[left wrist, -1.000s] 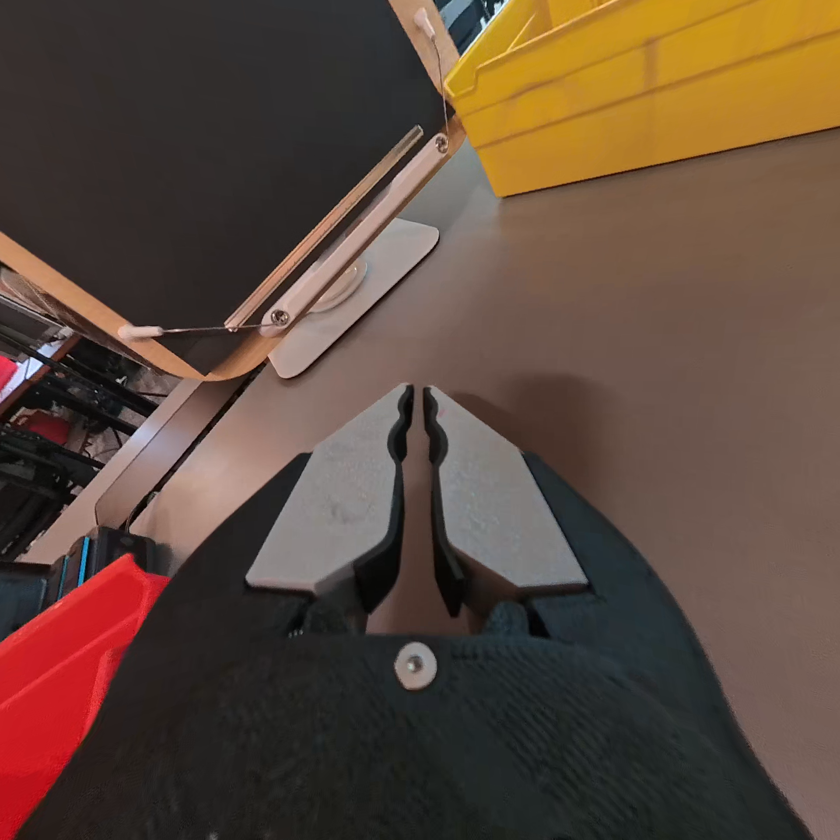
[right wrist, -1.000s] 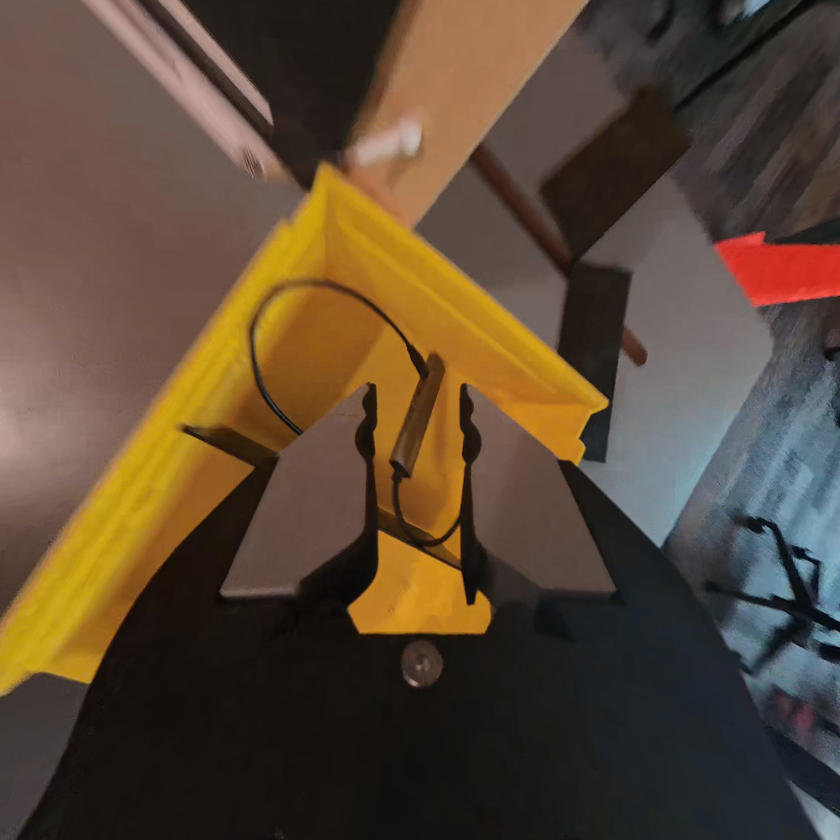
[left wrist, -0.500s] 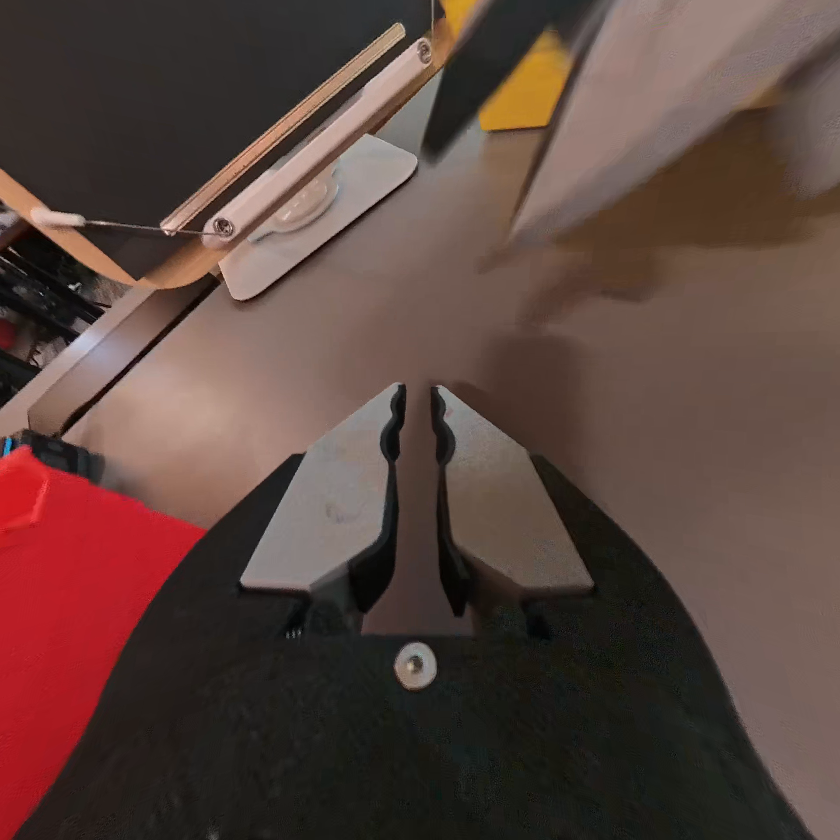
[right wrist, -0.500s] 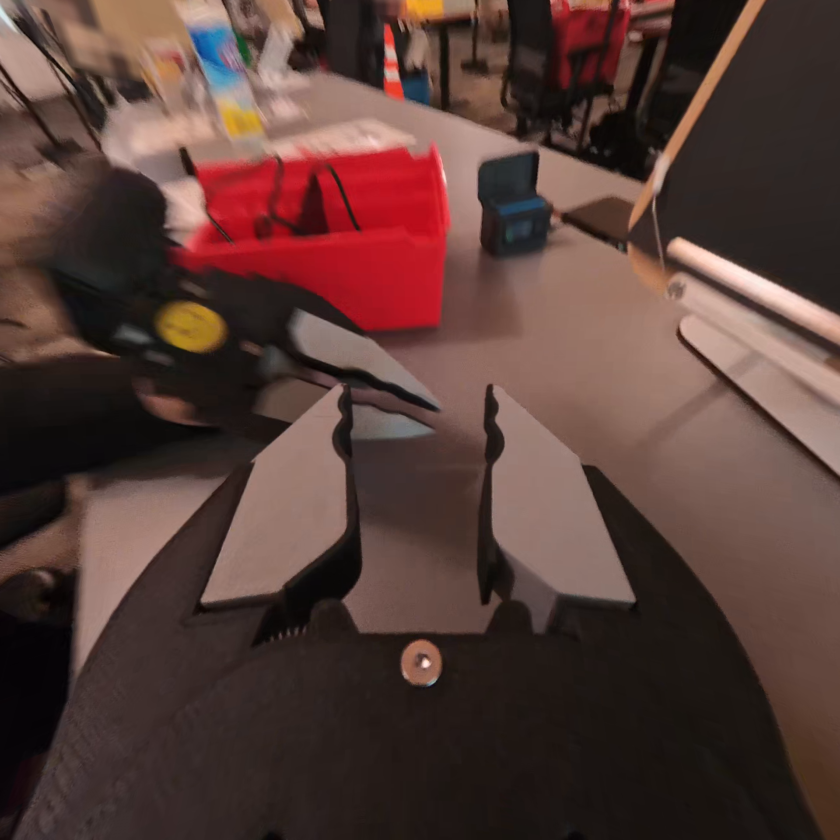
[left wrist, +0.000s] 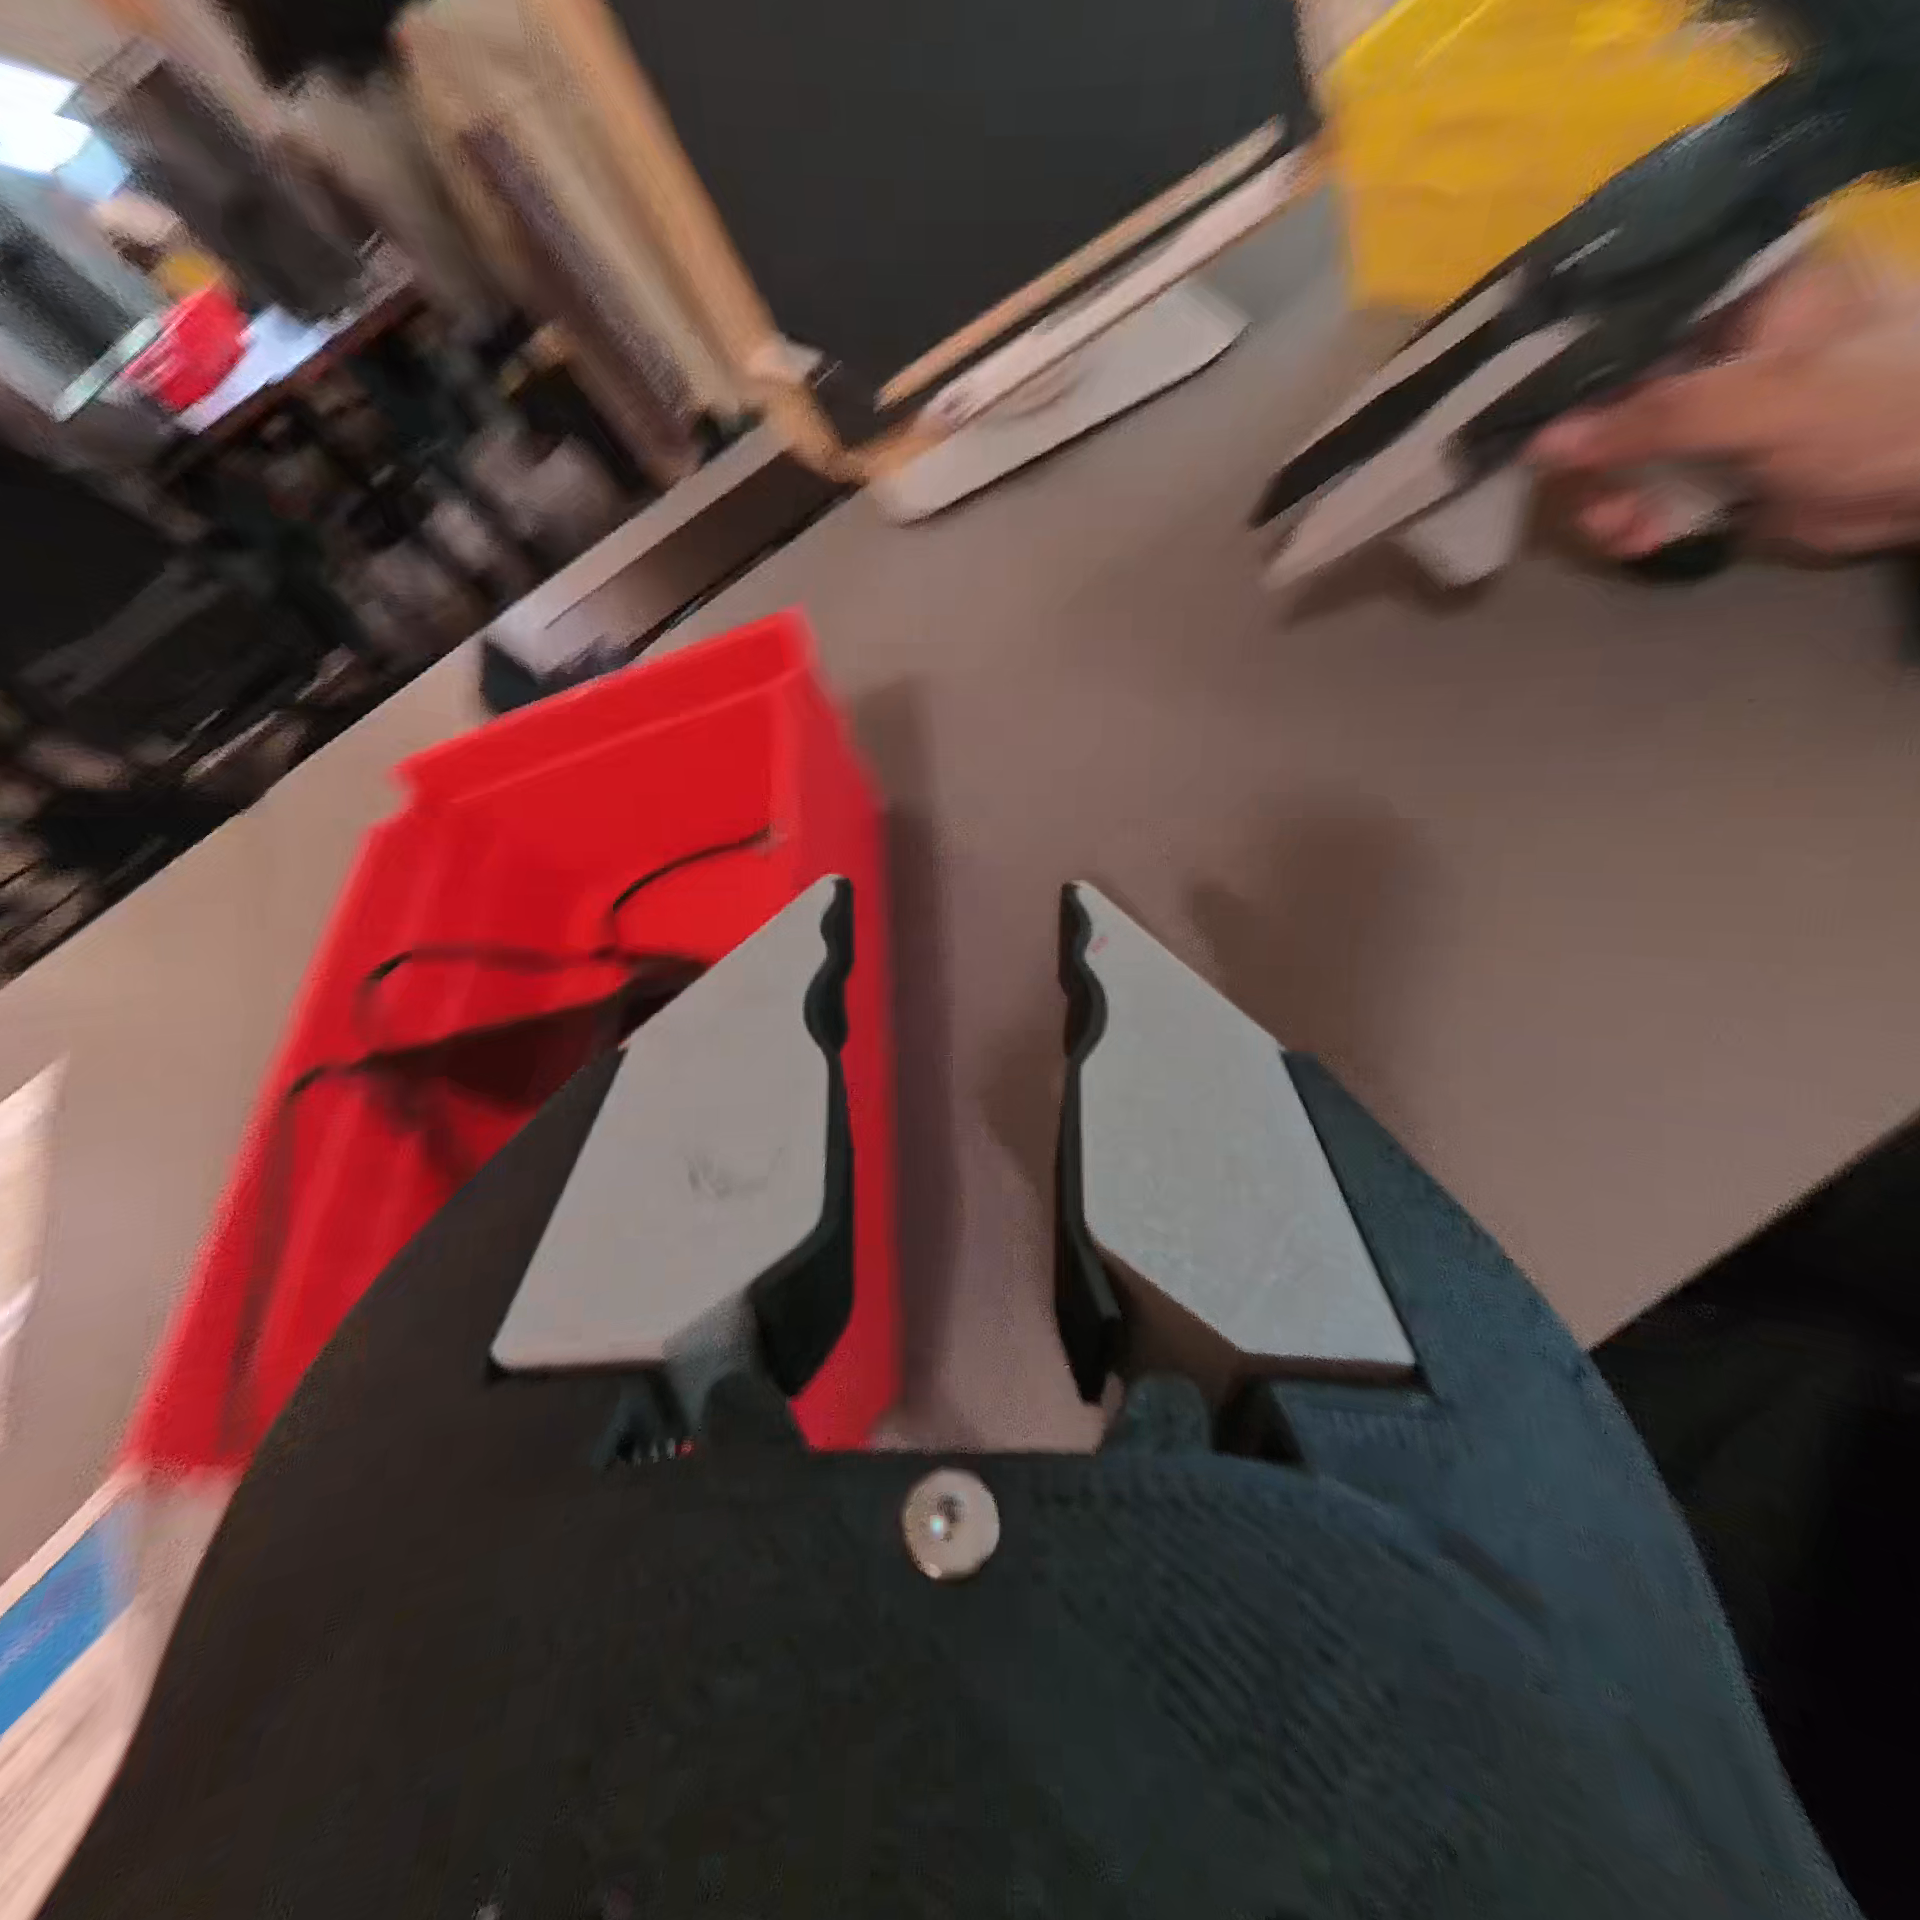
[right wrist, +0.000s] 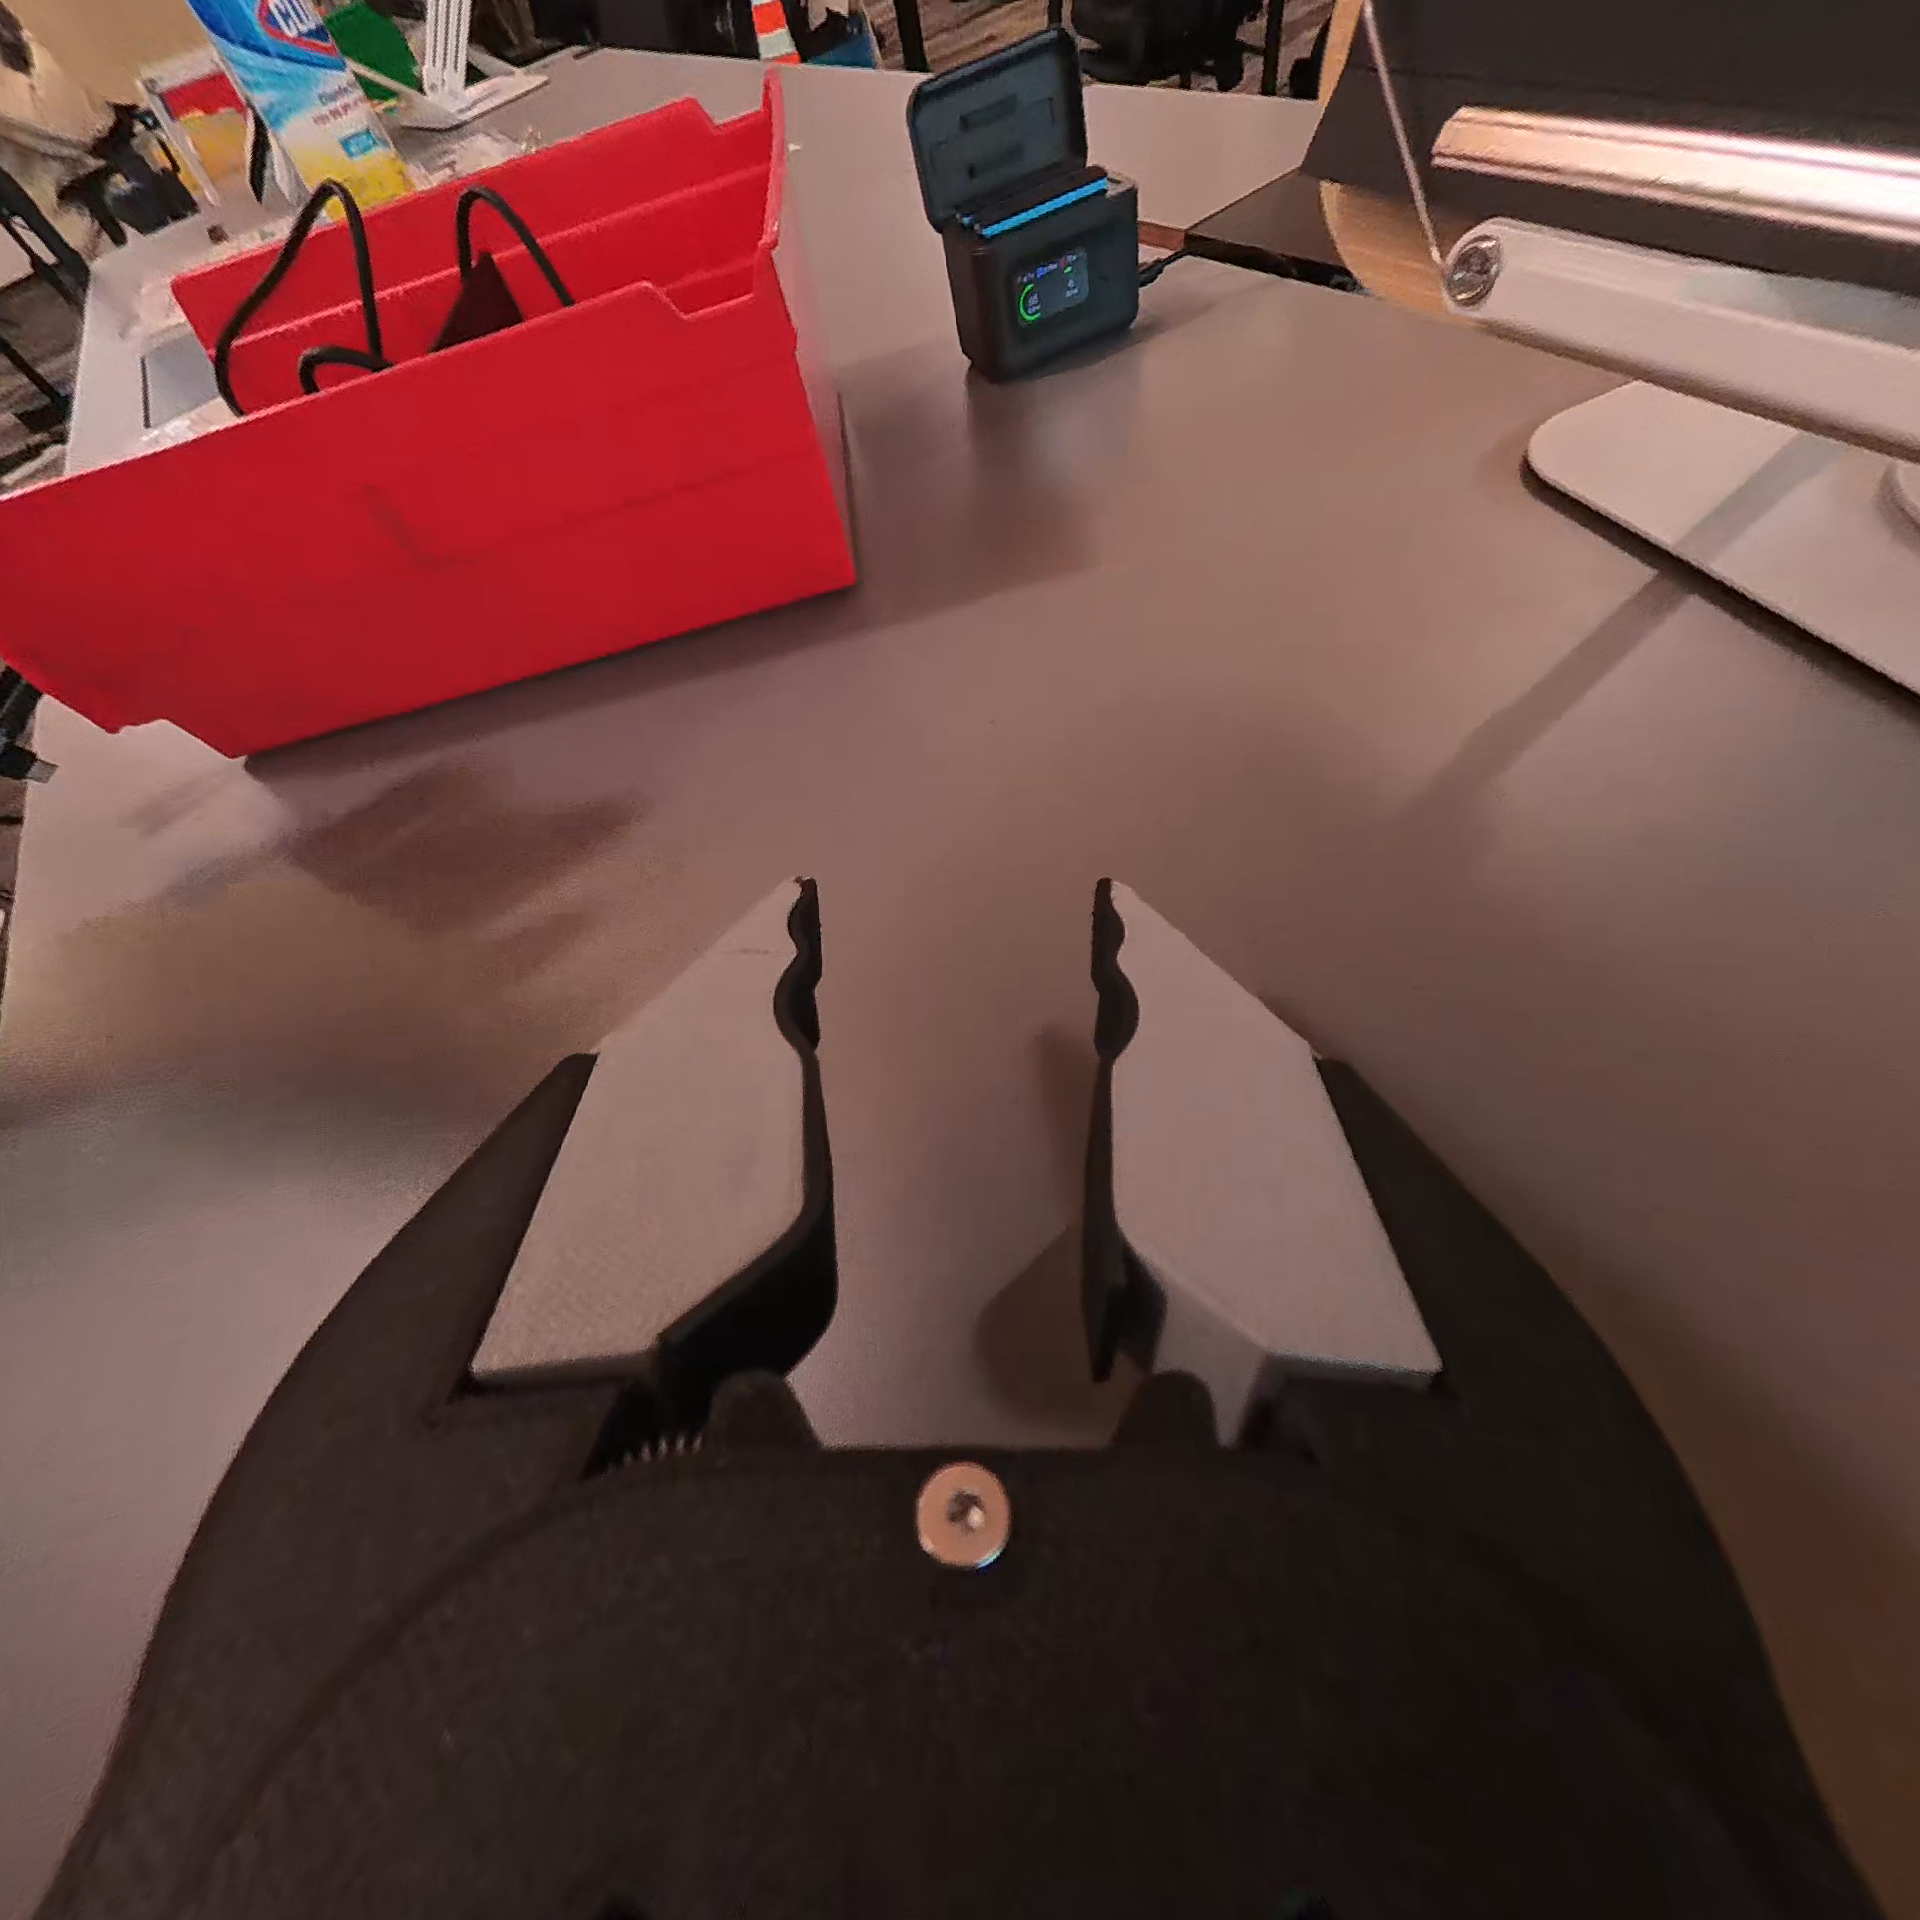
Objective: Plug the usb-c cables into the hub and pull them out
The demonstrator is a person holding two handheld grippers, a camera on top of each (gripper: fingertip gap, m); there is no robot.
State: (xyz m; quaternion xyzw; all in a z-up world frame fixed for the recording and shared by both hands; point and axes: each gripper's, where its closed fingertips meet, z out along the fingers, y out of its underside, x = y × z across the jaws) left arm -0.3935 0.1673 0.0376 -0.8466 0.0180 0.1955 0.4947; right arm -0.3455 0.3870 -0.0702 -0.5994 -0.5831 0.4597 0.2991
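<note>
A red bin (right wrist: 436, 520) holds black cables (right wrist: 343, 249) that loop above its rim. It also shows blurred in the left wrist view (left wrist: 582, 997), with a black cable (left wrist: 488, 997) inside. My left gripper (left wrist: 954, 904) is open and empty, just right of the red bin's near corner. My right gripper (right wrist: 954, 899) is open and empty over the bare brown table (right wrist: 1143, 748), well short of the red bin. The right gripper also shows in the left wrist view (left wrist: 1455, 436), held in a hand, far right. No hub is in view.
A yellow bin (left wrist: 1507, 135) stands at the back right. A dark charging case with a lit screen (right wrist: 1044, 270) sits behind the red bin. A monitor's grey base (right wrist: 1714, 520) lies at the right. A spray bottle (right wrist: 301, 94) stands beyond the red bin. The grippers' ends are close to 25 cm from one another. To the monitor's grey base (right wrist: 1714, 520): right tips about 20 cm, left tips about 45 cm. It turns up in the left wrist view (left wrist: 1002, 452) as well.
My left gripper has opened and swung left toward the red bin. My right gripper left the yellow bin, turned to face the red bin and stays open.
</note>
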